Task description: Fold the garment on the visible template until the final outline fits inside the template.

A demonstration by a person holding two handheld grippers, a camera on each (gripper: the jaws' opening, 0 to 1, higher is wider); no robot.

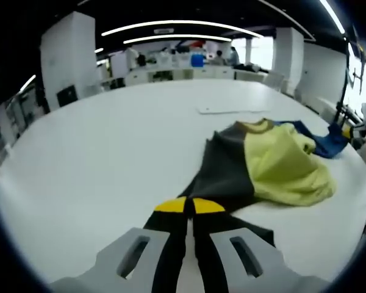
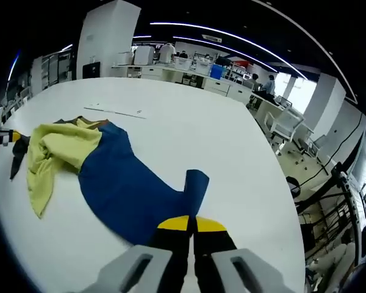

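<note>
no legible writing; both grippers (image 1: 189,210) (image 2: 192,224) pinch the garment (image 2: 131,183).

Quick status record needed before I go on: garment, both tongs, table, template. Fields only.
garment: crumpled heap on the table, not folded; yellow part bunched on top, dark grey part toward the left tongs, blue part toward the right tongs
left tongs: shut on the dark grey edge
right tongs: shut on the blue edge
template: cannot tell; a thin flat white sheet lies beyond the garment
other tongs in sight: yellow-tipped tongs at the left edge of the right gripper view
</note>
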